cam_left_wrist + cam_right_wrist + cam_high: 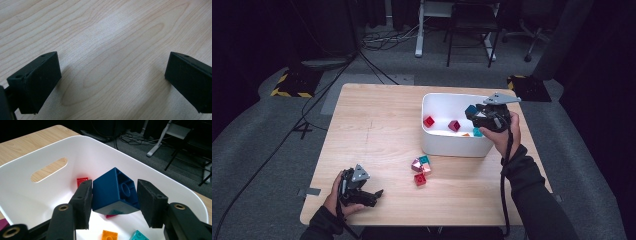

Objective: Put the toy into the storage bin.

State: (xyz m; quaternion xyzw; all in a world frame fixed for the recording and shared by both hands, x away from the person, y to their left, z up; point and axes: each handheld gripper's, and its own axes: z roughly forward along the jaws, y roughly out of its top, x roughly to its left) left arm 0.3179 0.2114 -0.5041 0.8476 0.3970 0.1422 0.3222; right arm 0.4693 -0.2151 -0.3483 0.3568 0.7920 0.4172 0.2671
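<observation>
My right gripper (pixel 473 116) hangs over the right end of a white bin (pixel 452 146), shut on a dark blue block (pixel 470 109). In the right gripper view the blue block (pixel 115 191) sits tilted between the two pads, studs-hollow side facing me, above the bin's inside wall (pixel 50 195). My left gripper (pixel 376 197) rests low at the table's front left corner, held in a hand. Its jaws stand wide apart in the left gripper view (pixel 112 77), with bare wood between them.
In the bin lie a red block (pixel 428 121), a magenta block (pixel 454 125), an orange block (pixel 109 235) and a teal block (pixel 138 236). A small cluster of blocks (pixel 422 170) sits on the wooden table (pixel 372 130) just in front of the bin.
</observation>
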